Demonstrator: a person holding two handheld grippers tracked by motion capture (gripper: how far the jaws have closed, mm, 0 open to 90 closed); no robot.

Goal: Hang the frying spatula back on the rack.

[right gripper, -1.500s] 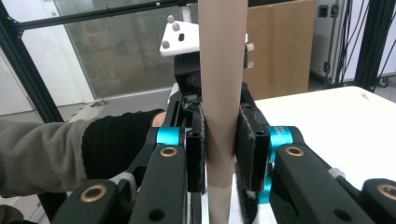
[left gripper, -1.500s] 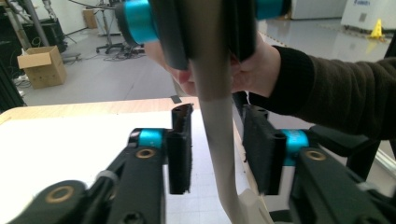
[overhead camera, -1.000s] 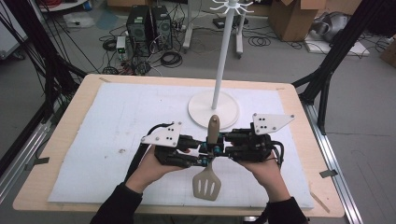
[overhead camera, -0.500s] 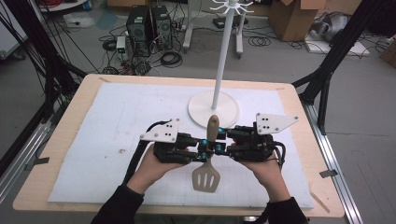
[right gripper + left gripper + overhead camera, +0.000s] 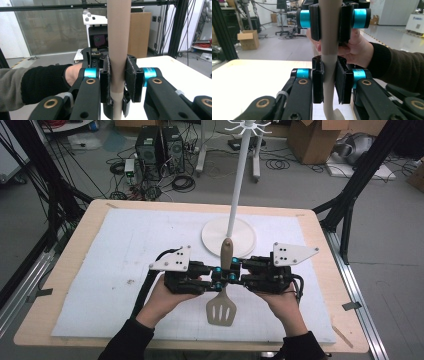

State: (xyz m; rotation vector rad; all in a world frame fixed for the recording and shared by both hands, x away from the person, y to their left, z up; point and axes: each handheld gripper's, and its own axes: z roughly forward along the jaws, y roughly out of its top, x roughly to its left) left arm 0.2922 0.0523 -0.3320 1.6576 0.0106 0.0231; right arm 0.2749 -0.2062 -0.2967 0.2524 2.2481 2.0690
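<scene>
A beige slotted spatula point(image 5: 221, 306) is held over the white mat, handle tip pointing toward the stand. My left gripper point(image 5: 218, 281) is shut on the handle from the left, near the blade. My right gripper point(image 5: 234, 270) is shut on it from the right, a little farther up. In the left gripper view my jaws clamp the handle point(image 5: 329, 50) low down, and the right gripper point(image 5: 333, 22) grips it just beyond. The right gripper view has my pads point(image 5: 132, 77) pressed on the brown upper handle point(image 5: 119, 37), with the left gripper point(image 5: 116, 108) behind and below.
A white hook stand rises from a round base point(image 5: 212, 237) just beyond the spatula, its pole point(image 5: 238, 185) ending in a ring of hooks point(image 5: 247, 126). The white mat point(image 5: 110, 255) covers the wooden table point(image 5: 67, 255). Black frame legs flank the table.
The spatula's blade has come up slightly and drawn a little toward the stand. Both grippers have stayed shut on the handle.
</scene>
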